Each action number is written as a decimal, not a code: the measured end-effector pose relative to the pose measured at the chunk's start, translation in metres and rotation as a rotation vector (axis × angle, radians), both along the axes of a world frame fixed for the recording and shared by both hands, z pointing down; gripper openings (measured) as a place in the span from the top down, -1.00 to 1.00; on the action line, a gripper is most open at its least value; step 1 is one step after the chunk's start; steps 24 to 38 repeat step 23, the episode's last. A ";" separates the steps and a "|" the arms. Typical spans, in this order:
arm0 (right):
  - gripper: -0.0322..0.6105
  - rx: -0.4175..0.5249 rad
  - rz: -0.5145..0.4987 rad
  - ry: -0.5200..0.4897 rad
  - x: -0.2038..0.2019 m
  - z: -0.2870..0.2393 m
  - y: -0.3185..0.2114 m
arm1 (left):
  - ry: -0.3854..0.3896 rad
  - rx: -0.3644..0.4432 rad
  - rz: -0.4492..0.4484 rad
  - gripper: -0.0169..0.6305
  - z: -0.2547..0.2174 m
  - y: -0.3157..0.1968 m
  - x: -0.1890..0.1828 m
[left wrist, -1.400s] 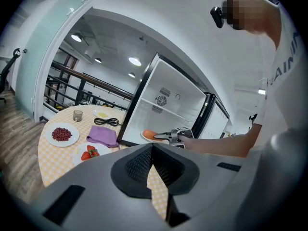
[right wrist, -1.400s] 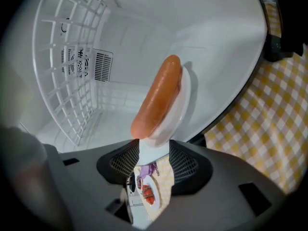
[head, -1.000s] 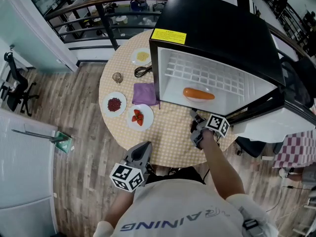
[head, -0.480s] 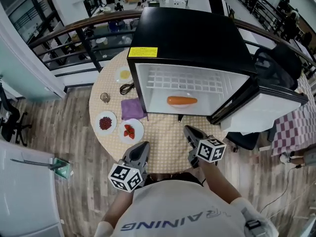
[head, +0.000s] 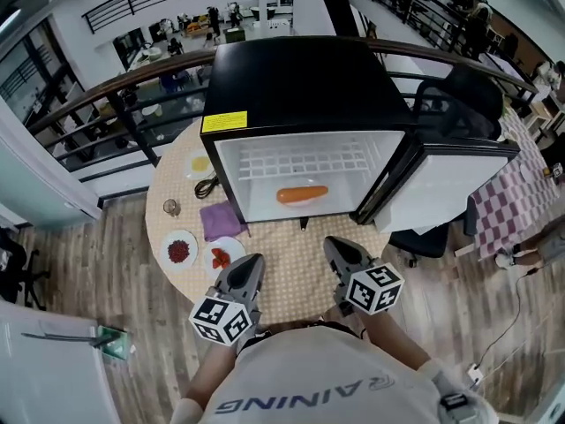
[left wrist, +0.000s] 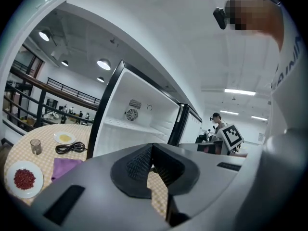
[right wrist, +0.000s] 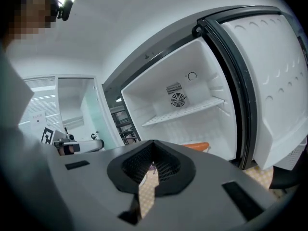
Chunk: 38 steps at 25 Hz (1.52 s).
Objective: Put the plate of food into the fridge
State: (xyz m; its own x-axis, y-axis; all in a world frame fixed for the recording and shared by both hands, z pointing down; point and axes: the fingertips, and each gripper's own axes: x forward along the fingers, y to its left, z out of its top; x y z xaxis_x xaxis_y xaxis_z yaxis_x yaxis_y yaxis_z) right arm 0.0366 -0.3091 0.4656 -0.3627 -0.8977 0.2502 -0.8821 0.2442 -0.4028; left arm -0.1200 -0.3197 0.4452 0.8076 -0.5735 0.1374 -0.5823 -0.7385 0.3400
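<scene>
Boxy black fridge (head: pixel 300 87), door open, on a round checked table (head: pixel 291 259)
Left gripper (head: pixel 253 261) and right gripper (head: pixel 335 245) held level (jaws pressed together, empty); oblong orange food (head: pixel 302 194) inside, perhaps plated

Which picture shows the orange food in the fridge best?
The head view: the orange food lies in full sight inside the open fridge. The right gripper view shows only a sliver of it; the left gripper view shows none.
</scene>
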 end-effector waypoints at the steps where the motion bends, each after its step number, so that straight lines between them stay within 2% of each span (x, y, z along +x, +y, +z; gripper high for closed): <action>1: 0.83 -0.001 0.008 0.007 0.000 0.000 0.002 | 0.010 -0.001 0.009 0.92 -0.002 -0.001 0.002; 6: 0.83 0.012 0.043 0.008 -0.002 -0.009 0.011 | 0.012 0.018 0.051 0.92 -0.008 0.001 0.008; 11: 0.83 0.005 0.054 0.014 -0.002 -0.008 0.013 | 0.029 0.016 0.055 0.92 -0.010 0.001 0.008; 23: 0.83 -0.029 0.012 -0.003 -0.017 0.004 0.013 | 0.010 0.004 0.050 0.92 -0.003 0.008 0.002; 38: 0.83 -0.029 0.012 -0.003 -0.017 0.004 0.013 | 0.010 0.004 0.050 0.92 -0.003 0.008 0.002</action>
